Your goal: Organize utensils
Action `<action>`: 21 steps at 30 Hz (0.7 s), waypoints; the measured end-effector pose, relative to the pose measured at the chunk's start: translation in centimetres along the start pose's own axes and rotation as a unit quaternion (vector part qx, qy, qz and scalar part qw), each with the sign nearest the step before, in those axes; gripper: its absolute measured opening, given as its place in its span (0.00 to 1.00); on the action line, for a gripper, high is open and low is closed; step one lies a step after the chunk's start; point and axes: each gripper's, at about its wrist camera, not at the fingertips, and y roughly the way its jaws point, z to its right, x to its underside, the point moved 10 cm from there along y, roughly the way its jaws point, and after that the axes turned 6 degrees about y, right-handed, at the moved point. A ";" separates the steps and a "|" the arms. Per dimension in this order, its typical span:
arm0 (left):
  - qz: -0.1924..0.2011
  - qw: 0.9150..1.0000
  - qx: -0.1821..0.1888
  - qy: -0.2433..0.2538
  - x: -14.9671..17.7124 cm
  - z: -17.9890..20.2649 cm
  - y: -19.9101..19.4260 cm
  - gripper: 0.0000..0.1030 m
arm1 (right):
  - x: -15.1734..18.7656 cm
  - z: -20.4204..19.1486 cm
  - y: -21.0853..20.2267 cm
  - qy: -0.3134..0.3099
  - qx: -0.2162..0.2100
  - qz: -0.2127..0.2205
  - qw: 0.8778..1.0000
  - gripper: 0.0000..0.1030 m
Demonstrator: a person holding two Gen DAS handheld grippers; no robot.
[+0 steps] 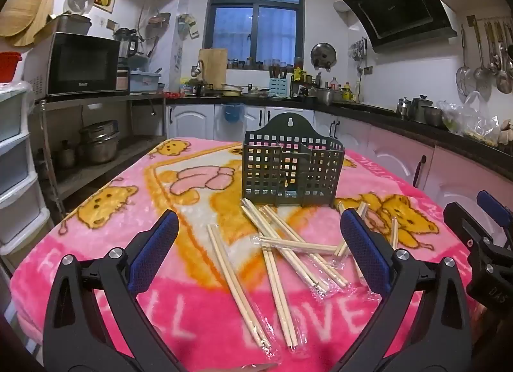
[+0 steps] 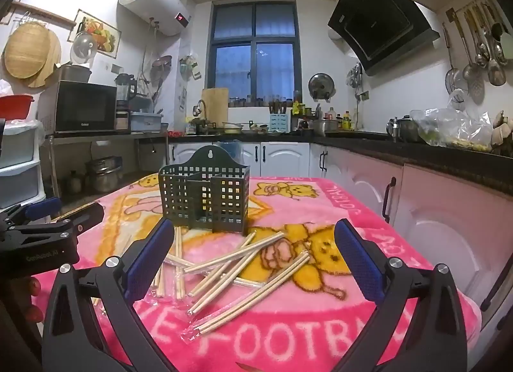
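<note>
Left gripper (image 1: pixel 259 243) fingers spread, right gripper (image 2: pixel 253 250) likewise — both above chopsticks (image 1: pixel 282 243)

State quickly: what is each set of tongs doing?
Left tongs: open, holding nothing.
Right tongs: open, holding nothing.

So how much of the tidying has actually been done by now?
Nothing looks done yet. The dark holder appears empty, and all the wrapped chopsticks lie scattered on the pink blanket in front of it. The left gripper and right gripper are both open, holding nothing. Every pair is left to go in.
</note>
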 end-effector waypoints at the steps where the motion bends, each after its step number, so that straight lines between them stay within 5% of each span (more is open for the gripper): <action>1: -0.001 1.000 0.000 0.002 0.0 0.0 0.0 0.91 | 0.0 0.0 0.0 0.001 0.000 0.000 1.000 0.94; 21: 0.003 1.000 0.000 0.000 -0.1 0.0 0.0 0.91 | -0.2 0.0 -0.2 0.001 0.000 0.003 1.000 0.94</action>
